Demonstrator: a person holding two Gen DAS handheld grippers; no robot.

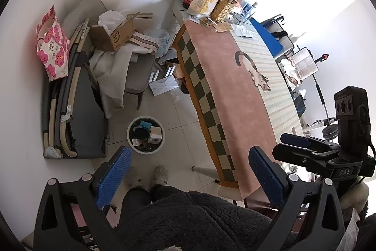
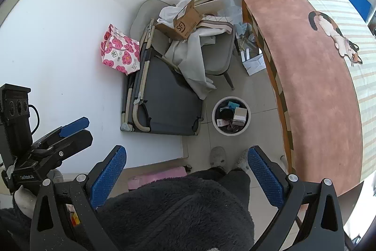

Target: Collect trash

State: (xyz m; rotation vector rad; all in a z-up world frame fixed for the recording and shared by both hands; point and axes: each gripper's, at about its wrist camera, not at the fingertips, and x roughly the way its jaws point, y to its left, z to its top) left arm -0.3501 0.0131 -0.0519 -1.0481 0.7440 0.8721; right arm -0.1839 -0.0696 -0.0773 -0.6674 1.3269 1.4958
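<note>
I have both tools held high over the floor: the left hand-held gripper (image 1: 189, 171) and the right hand-held gripper (image 2: 186, 168) each have their blue pads spread wide with nothing between them. Below me the white trash bin (image 2: 231, 115) stands on the tiles between the folded cot (image 2: 164, 98) and the bench (image 2: 324, 86), already holding a small box and scraps. My slippers (image 2: 218, 157) are just short of the bin.
</note>
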